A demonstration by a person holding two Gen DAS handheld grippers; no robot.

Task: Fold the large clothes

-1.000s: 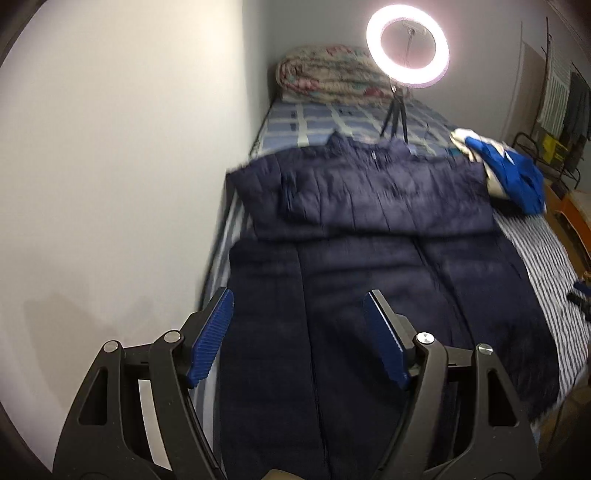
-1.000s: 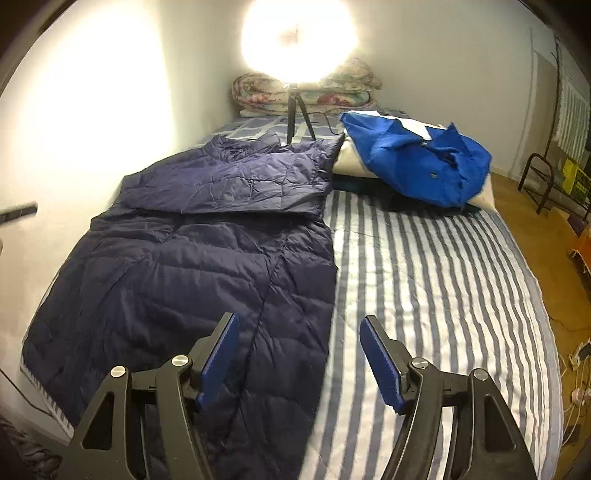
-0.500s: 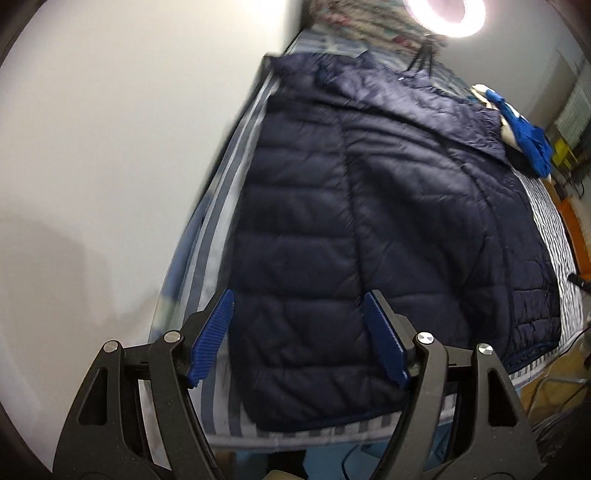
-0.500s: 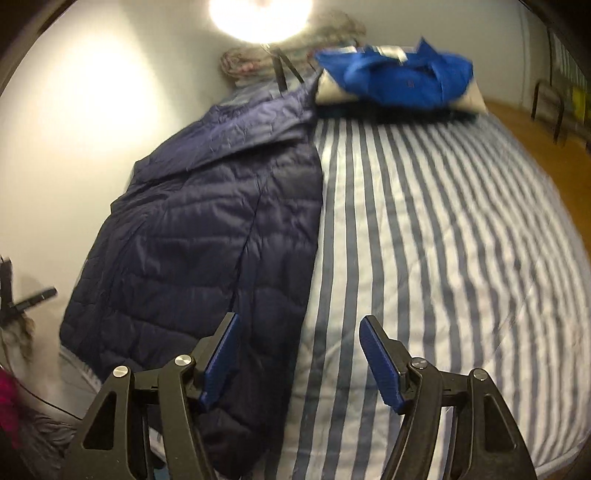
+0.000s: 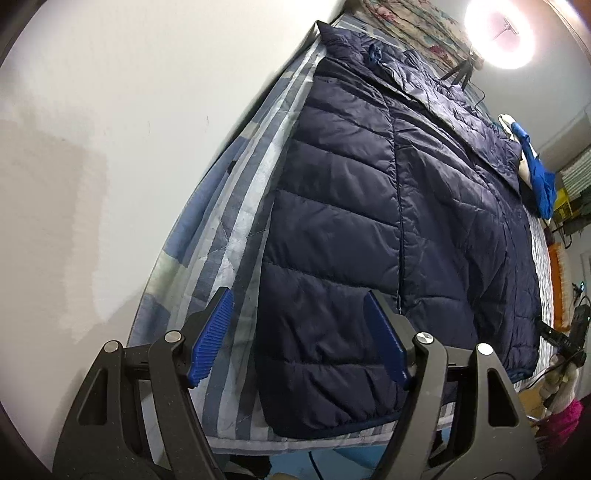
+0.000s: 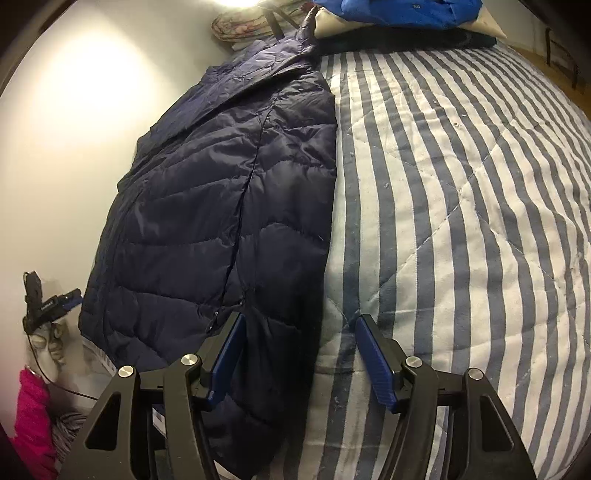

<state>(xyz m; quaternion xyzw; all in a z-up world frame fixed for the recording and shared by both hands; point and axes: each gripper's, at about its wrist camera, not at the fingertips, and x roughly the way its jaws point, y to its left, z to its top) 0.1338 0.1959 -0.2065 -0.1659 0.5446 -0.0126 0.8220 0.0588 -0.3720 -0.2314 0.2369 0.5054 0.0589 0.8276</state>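
A dark navy quilted puffer jacket (image 5: 388, 206) lies flat along the wall side of the striped bed, its top part folded down across the chest. It also shows in the right wrist view (image 6: 229, 206). My left gripper (image 5: 299, 343) is open and hovers over the jacket's bottom left hem corner. My right gripper (image 6: 299, 358) is open and sits over the jacket's bottom right corner, straddling its edge. Neither holds anything.
The blue-and-white striped quilt (image 6: 461, 221) covers the bed's right half. A blue garment on a pillow (image 6: 402, 14) lies at the far end. A ring light on a tripod (image 5: 498, 33) stands on the bed. The white wall (image 5: 110, 129) runs along the left.
Both grippers have dropped and moved closer to the jacket's bottom hem, each now over one bottom corner. Both stay open.
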